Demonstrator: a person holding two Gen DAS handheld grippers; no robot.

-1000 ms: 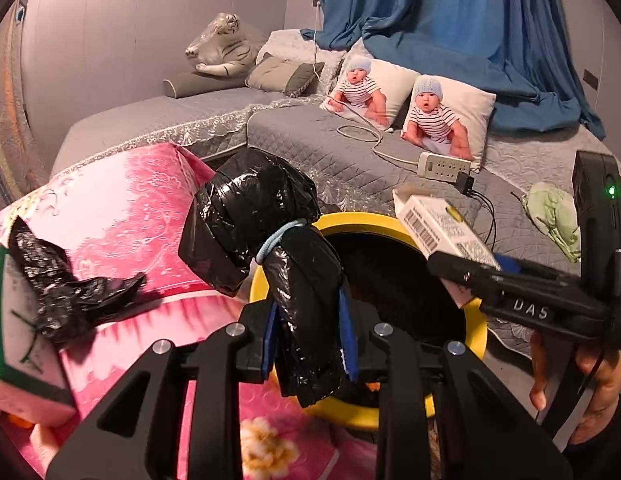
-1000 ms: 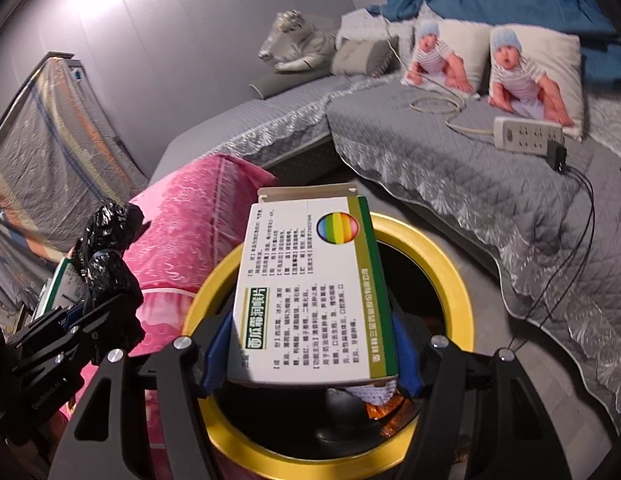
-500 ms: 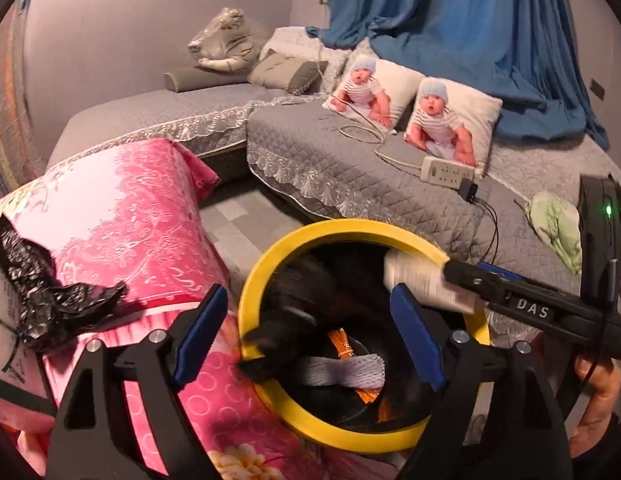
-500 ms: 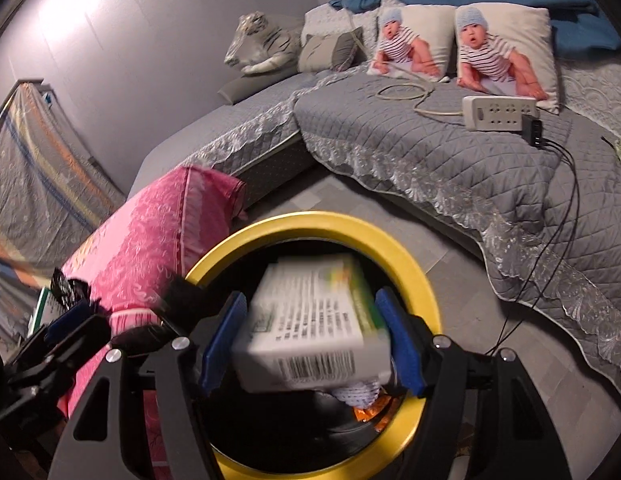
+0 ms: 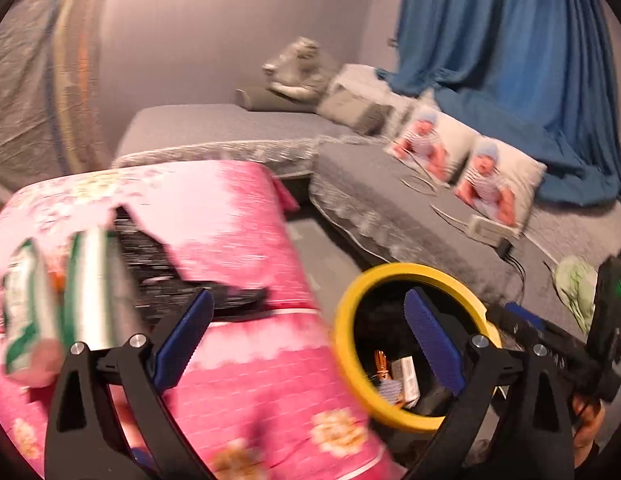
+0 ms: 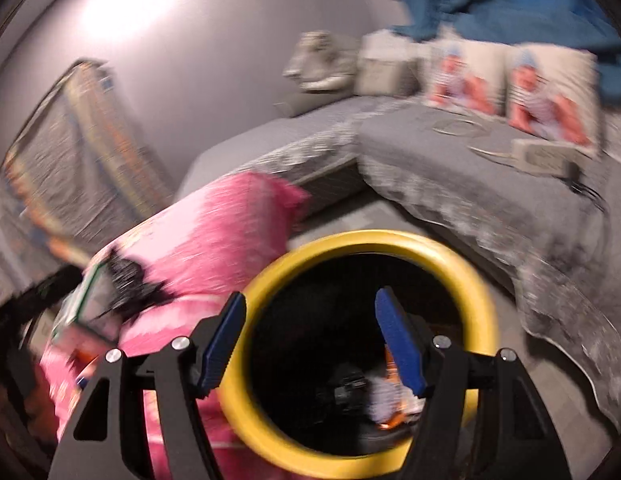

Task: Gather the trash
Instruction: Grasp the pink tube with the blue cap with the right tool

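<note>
Letting go over the bin [image 5: 394, 276] has cleared both of your tools: the left gripper [image 5: 306, 340] has just been opening and its jaws now stand wide with nothing between them, where a second ago they pinched a knotted black bag, and the right gripper [image 6: 310, 344] is open and empty too, its printed carton gone from between the pads. Both pieces look to have dropped into the yellow-rimmed bin; in the left wrist view a small carton [image 5: 406, 372] and some orange scraps lie at the bottom, though blur hides most of what is inside. That likely closes out this pair of items, so your next job is the remaining trash. On the pink quilt [image 5: 246, 360] a crumpled black bag [image 5: 158, 256] lies beside a green-and-white box [image 5: 86, 292], both up and left of your left jaws and apart from them, not yet touched. The bin sits to the right of the left jaws, and directly ahead of the right jaws, framed between them. Motion blur makes finer detail of the quilt items hard to read.
</note>
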